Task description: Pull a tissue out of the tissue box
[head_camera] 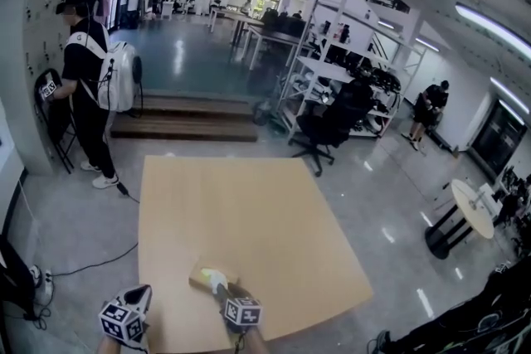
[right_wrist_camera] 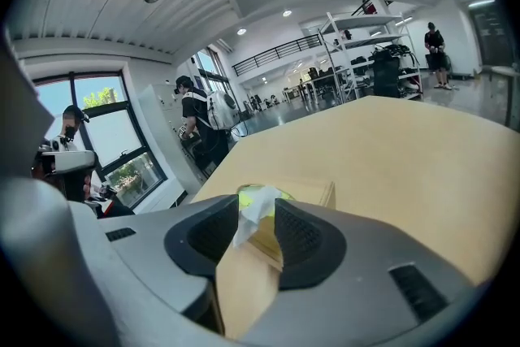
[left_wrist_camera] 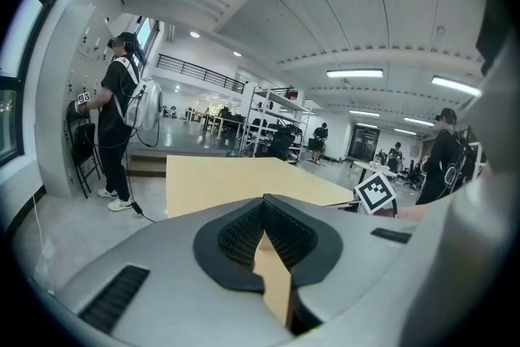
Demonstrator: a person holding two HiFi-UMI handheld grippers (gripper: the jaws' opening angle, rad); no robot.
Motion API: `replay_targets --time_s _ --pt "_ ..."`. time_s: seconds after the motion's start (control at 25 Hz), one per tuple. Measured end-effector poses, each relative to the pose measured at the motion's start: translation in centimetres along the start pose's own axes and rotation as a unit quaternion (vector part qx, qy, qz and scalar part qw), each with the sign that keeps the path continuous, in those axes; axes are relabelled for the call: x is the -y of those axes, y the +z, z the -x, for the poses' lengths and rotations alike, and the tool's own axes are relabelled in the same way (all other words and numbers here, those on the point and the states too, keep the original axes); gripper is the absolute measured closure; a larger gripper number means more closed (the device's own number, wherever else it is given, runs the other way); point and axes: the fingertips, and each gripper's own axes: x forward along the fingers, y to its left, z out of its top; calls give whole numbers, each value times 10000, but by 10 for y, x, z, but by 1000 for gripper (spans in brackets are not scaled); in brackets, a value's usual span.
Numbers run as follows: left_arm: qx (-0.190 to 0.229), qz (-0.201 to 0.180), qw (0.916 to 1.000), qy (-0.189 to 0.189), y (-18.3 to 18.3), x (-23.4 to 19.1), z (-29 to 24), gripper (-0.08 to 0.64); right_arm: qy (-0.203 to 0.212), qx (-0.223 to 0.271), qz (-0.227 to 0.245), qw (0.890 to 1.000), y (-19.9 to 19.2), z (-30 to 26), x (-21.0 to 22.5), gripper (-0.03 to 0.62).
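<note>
Over the tissue box on the tabletop, the right claw stands wide open astride the upright tissue, apparently lined up to pinch it. Left of the box, the left claw waits closed and empty, keeping clear.

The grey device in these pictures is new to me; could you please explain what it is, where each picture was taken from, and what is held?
A person holds a hand-held gripper in each hand. The wide picture comes from a head camera looking down; the other two come from cameras riding on them, looking along the jaws. On the table lies a tissue box with a tissue sticking up. The right hand-held gripper has its jaws open around that tissue, not pinching it. The left hand-held gripper is shut and empty.
</note>
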Motion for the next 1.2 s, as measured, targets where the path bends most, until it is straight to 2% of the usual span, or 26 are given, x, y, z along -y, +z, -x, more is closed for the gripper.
replay_targets --time_s 0.48,0.52,0.68,0.84,1.2 --pt "1 24 10000 52 0 -3 0 554 -69 -112 56 9999 -4 0 3 483" --pt "-3 21 10000 49 0 -1 1 554 -85 -115 51 9999 -3 1 4 511" --pt "-13 8 10000 45 0 1 2 554 -142 -78 88 9998 -3 6 6 525" --pt "6 23 10000 45 -2 -2 0 554 -257 -83 140 9995 -5 2 9 580" --pt "50 11 10000 -3 0 -1 -1 554 -270 -34 323 9991 -2 -1 8 586"
